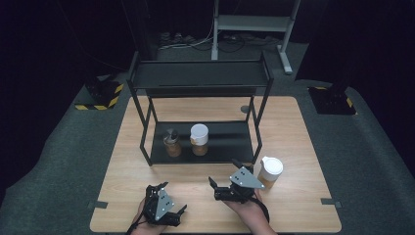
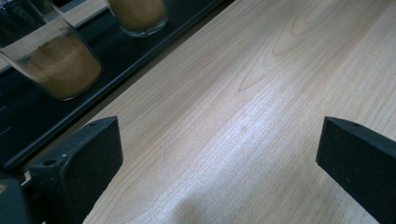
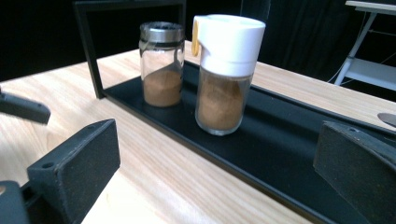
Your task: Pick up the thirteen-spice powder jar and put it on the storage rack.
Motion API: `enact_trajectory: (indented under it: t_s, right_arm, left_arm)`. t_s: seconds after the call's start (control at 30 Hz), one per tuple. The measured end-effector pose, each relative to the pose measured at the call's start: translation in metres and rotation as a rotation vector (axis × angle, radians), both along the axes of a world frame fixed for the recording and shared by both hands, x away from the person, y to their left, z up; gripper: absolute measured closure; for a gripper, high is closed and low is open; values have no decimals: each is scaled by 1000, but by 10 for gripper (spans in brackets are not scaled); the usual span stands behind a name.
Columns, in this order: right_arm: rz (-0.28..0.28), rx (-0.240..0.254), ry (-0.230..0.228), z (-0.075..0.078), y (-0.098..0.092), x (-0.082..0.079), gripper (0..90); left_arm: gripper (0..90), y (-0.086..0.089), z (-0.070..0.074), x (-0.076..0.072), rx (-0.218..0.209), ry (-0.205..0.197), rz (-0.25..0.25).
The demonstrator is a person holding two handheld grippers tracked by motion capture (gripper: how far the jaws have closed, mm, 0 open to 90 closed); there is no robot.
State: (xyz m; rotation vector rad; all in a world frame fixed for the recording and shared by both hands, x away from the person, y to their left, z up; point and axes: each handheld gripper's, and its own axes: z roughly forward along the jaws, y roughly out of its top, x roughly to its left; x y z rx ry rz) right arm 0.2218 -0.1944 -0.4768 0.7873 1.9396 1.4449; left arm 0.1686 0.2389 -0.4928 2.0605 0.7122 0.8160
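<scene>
Two jars [image 1: 186, 140] already stand on the rack's lower shelf [image 1: 230, 144]; a third jar [image 1: 269, 171] waits on the desk at the right hand-held gripper's [image 1: 222, 183] two o'clock. Both it and the left hand-held gripper [image 1: 171, 203] gape wide, empty.

overhead forward-down, gripper views low, sharing shelf [image 3: 280, 140]

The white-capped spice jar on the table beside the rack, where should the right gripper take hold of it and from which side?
Grip the jar around its body just under the white cap, coming level from the person's side with the right gripper. It stands upright on the table, clear of the rack, and its round sides suit open fingers closing across them. The cap is probably wider and could slip.
</scene>
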Motion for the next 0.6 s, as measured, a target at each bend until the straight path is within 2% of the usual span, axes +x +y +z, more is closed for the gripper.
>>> enact_trajectory:
  t_s: [0.4,0.6]
  right_arm:
    - [-9,-46,2,-17,-18,-19,3]
    - [-17,-77,19,-27,-25,-27,3]
  left_arm:
    - [8,-1,0,0,7,0,-2]
    - [8,-1,0,0,7,-1,-1]
